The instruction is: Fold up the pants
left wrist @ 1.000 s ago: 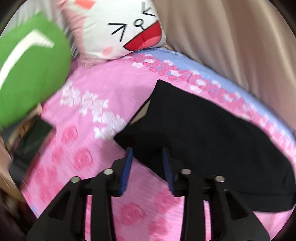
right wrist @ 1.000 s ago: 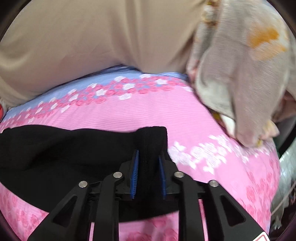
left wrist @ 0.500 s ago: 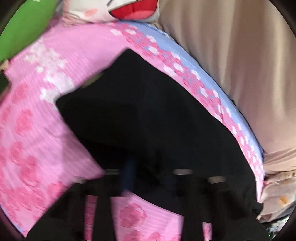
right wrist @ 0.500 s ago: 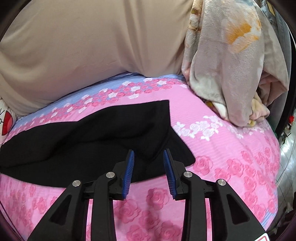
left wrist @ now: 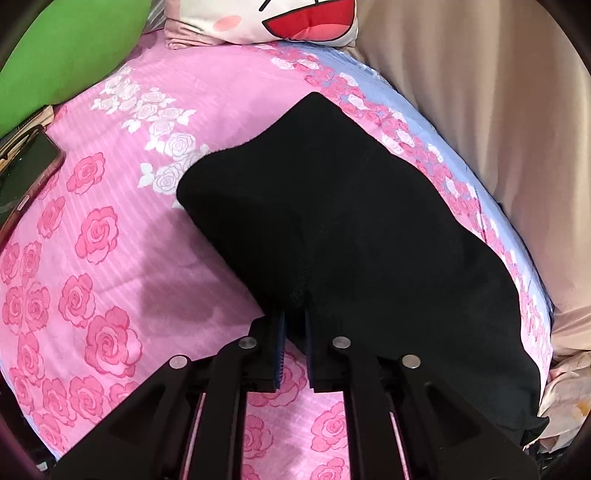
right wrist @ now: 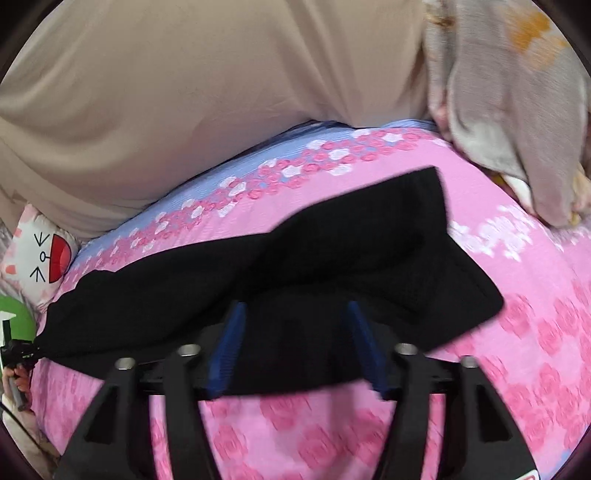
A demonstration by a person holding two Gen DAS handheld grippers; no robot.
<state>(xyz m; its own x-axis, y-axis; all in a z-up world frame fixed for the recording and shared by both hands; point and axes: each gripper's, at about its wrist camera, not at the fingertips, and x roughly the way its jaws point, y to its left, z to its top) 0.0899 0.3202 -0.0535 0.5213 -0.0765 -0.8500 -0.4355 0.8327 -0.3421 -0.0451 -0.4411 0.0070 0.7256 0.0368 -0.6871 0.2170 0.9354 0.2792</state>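
Black pants point(left wrist: 351, 221) lie lengthwise across a pink rose-print bed sheet point(left wrist: 92, 258). My left gripper point(left wrist: 293, 317) is shut on a bunched edge of the pants and lifts that fabric slightly. In the right wrist view the pants point(right wrist: 295, 266) stretch from the far left to a wide end at the right. My right gripper point(right wrist: 295, 321) is open, its blue pads wide apart, with the near edge of the pants between and under them. It holds nothing.
A beige curtain point(left wrist: 498, 92) hangs behind the bed. A white cartoon-face pillow point(left wrist: 280, 18) and a green cushion point(left wrist: 62, 55) lie at the head end. A dark phone point(left wrist: 26, 173) rests at the left edge. A crumpled floral blanket point(right wrist: 509, 92) lies at the foot end.
My left gripper moved in over the pants and shut on their edge. My right gripper let go of the pants, opened wide and now sits low at their near edge.
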